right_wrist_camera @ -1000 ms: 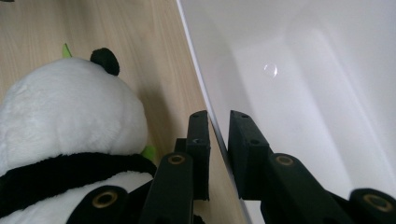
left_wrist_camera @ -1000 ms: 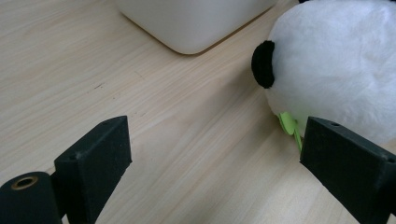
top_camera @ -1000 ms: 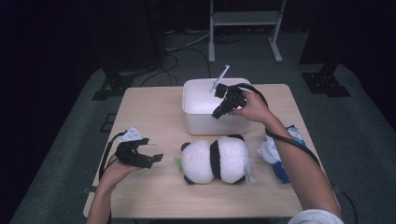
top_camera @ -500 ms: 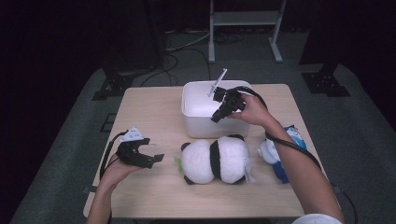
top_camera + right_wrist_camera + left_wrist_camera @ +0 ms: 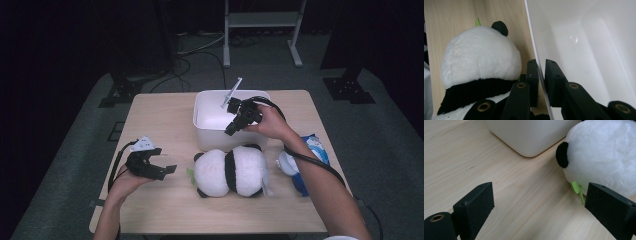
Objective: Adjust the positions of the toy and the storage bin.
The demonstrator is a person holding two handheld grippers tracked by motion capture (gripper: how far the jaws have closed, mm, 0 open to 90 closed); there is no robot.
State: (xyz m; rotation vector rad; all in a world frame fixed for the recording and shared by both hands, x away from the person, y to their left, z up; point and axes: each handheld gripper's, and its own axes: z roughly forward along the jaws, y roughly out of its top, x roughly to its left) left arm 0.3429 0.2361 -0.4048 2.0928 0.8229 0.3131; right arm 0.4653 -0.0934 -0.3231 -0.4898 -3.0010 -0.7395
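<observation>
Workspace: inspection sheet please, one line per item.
Surface: wooden table, bare at its left.
Job's things: white bin; its near wall sits between the right claw pads, which have just been closing on it.
Clutter: panda plush in front of the bin; blue-white toy at the right edge.
Grippers: left claw open, low over the table beside the panda.
Cables: one trails from each claw; more on the floor behind.
Surroundings: dark room, grey floor, white metal stand.

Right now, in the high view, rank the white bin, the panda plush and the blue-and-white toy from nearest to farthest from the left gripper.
From the left gripper:
1. Panda plush, just to its right.
2. White bin, behind the panda.
3. Blue-and-white toy, at the table's right edge.
</observation>
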